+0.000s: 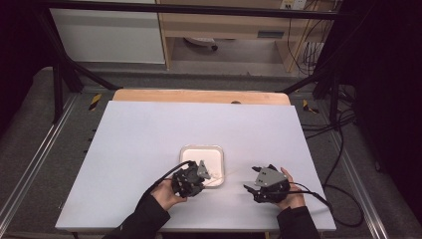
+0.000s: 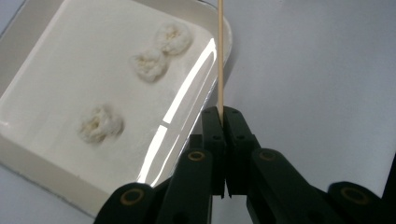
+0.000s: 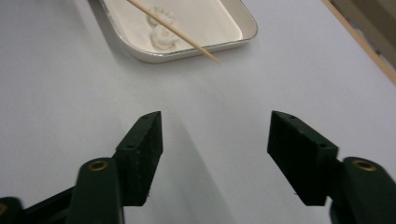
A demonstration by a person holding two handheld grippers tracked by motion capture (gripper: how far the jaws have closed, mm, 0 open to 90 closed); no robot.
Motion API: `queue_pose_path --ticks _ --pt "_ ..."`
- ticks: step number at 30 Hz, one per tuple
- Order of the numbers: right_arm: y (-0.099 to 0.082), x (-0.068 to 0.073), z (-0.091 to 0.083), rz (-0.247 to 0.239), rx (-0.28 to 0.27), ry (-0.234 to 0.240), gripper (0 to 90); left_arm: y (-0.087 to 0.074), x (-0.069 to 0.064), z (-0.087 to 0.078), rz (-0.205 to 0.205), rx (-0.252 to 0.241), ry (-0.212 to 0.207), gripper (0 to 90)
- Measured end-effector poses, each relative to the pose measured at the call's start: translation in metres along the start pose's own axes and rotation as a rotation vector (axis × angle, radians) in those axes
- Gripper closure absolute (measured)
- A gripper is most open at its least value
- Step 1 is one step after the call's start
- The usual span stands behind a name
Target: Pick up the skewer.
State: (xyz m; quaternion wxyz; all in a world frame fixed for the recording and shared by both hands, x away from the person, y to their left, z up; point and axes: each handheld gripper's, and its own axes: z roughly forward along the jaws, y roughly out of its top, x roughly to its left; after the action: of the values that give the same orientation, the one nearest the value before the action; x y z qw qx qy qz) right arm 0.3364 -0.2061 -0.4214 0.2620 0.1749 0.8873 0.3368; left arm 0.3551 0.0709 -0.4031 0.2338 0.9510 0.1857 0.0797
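A thin wooden skewer [image 2: 219, 60] is clamped by its near end between the fully closed jaws of the left gripper [image 2: 223, 116] and runs out past the tray's right-hand rim as that gripper's view has it; in the right gripper view the skewer [image 3: 175, 31] lies slantwise above the white tray [image 3: 140, 51], its free tip reaching beyond the near rim over the table [image 3: 60, 84]. The shallow, round-cornered tray [image 2: 28, 154] holds three small white dough-like lumps, two of them touching [image 2: 161, 51] and one apart [image 2: 100, 123]; none is on the skewer. The right gripper [image 3: 215, 135] hangs over bare table short of the tray, its jaws standing well apart with nothing between them. In the high view the left gripper [image 1: 191, 180] sits at the tray's near edge and the right gripper [image 1: 263, 186] a little way off to its right, both on the white tabletop. The step in hand appears to be the start of skewering: stick held, food not yet taken. The next move likely calls for the right gripper to take up a lump gently, without crushing it, and bring it to the skewer's tip.
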Motion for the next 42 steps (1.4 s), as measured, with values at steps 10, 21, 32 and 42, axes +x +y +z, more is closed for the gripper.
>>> queue_pose_path --ticks 10,21,32,42 --pt "-0.005 -0.001 -0.001 0.169 -0.012 -0.020 19.7 -0.048 0.014 -0.021 -0.161 -0.181 0.036 88.3" --pt "0.003 -0.007 0.007 0.390 -0.024 0.075 11.7 -0.101 0.021 -0.032 -0.316 -0.327 0.074 88.1" --pt "0.039 -0.006 0.025 0.455 -0.073 0.115 7.3 -0.126 0.025 -0.038 -0.376 -0.411 0.086 88.2" --pt "0.077 0.001 0.052 0.450 -0.092 0.135 6.5 -0.130 0.025 -0.038 -0.384 -0.449 0.097 88.2"
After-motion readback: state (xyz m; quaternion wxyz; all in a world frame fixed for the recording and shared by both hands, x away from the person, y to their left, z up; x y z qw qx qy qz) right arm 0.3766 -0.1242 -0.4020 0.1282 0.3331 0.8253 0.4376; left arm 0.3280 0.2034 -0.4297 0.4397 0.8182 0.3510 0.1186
